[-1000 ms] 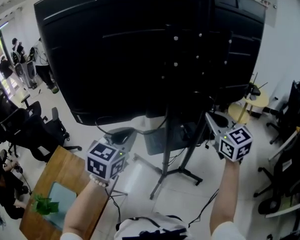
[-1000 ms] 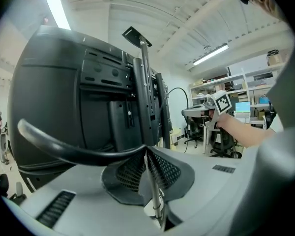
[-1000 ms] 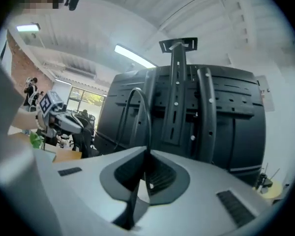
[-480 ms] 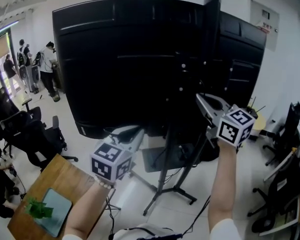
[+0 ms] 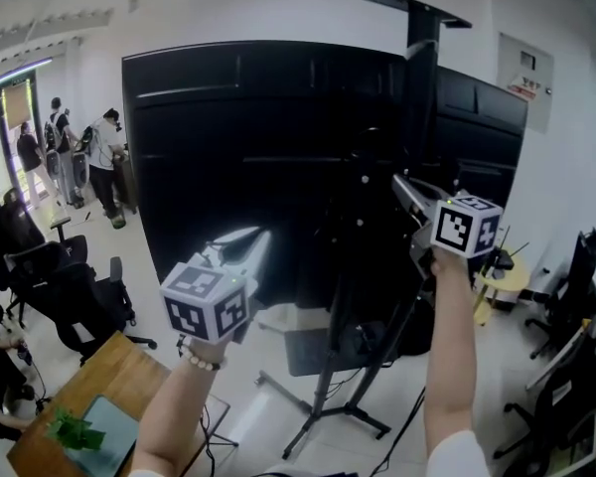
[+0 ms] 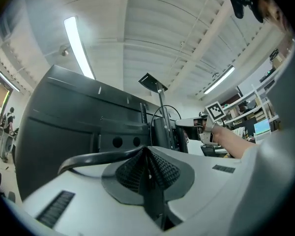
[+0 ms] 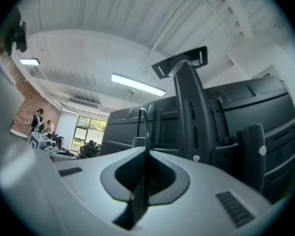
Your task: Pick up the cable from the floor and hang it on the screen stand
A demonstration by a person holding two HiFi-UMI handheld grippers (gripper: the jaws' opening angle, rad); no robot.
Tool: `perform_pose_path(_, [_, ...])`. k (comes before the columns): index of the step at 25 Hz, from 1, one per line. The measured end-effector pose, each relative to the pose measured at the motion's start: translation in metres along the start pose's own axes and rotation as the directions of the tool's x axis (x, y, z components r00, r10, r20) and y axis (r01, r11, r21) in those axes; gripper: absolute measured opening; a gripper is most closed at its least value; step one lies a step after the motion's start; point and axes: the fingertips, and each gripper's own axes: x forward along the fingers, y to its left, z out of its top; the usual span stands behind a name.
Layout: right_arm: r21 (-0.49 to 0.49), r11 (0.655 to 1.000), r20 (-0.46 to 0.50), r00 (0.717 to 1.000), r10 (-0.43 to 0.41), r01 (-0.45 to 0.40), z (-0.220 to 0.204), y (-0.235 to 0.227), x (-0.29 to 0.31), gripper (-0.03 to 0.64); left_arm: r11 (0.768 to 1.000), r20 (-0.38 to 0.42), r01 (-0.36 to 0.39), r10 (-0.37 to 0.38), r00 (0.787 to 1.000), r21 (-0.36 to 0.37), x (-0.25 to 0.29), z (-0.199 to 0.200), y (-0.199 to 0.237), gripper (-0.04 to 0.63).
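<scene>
Both grippers sit higher than a second ago, now up against the screen's (image 5: 258, 147) back. Left gripper (image 5: 253, 238) is clenched on the cable (image 6: 93, 158), which trails leftward from its jaws. Right gripper (image 5: 402, 185) pinches a thin stretch rising from its tips. Pickup done, cable off the floor. Left to do, by my read: drape it over the stand (image 5: 422, 78) and let go.

Both arms were lifted toward the back of a large black screen (image 5: 258, 137) on its stand (image 5: 422, 68). The left hand-held gripper (image 5: 259, 236) pointed at the panel, and the right hand-held gripper (image 5: 399, 183) was near the stand's pole. People (image 5: 107, 157) stood far left.
</scene>
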Motion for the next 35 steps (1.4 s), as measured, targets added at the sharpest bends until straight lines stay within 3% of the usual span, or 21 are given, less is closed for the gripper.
perform_pose_path(4, [0.111,0.992,-0.037,0.998,-0.059,0.062,-0.012,-0.028,0.01,0.011,1.0,0.035,-0.004,0.004,0.999,-0.01,0.015,0.022,-0.002,0.023])
perform_pose_path(9, [0.16,0.979,-0.13,0.986,-0.104,0.124,-0.048,-0.042,0.006,0.011,1.0,0.034,-0.007,0.007,0.999,-0.01,0.021,0.025,-0.002,0.023])
perform_pose_path(16, [0.308,0.945,-0.248,0.968,-0.03,0.108,-0.112,-0.038,0.023,0.011,0.999,-0.11,0.024,-0.018,0.994,0.049,0.042,-0.044,-0.023,0.023])
perform_pose_path(18, [0.309,0.944,-0.288,0.957,-0.026,0.119,-0.127,-0.035,0.025,0.011,0.998,-0.143,0.046,-0.038,0.989,0.05,0.046,-0.063,-0.032,0.021])
perform_pose_path(22, [0.302,0.944,-0.366,0.93,-0.017,0.136,-0.165,-0.035,0.024,0.011,0.996,-0.134,0.08,-0.076,0.988,0.029,0.045,-0.071,-0.046,0.021])
perform_pose_path(25, [0.308,0.942,-0.366,0.93,-0.007,0.129,-0.18,-0.032,0.021,0.012,0.996,-0.128,0.084,-0.081,0.988,0.02,0.043,-0.072,-0.049,0.021])
perform_pose_path(30, [0.145,0.969,-0.368,0.92,-0.134,0.199,-0.175,-0.028,0.007,0.039,0.997,-0.147,0.042,-0.052,0.988,-0.071,0.033,-0.11,-0.035,0.022])
perform_pose_path(33, [0.103,0.965,-0.333,0.923,-0.194,0.24,-0.169,-0.026,-0.01,0.185,0.994,-0.227,0.066,-0.085,0.97,-0.091,0.023,-0.146,-0.04,0.025])
perform_pose_path(35, [0.098,0.959,-0.299,0.927,-0.225,0.265,-0.163,-0.023,-0.022,0.201,0.987,-0.282,0.102,-0.134,0.95,-0.126,0.014,-0.171,-0.048,0.053])
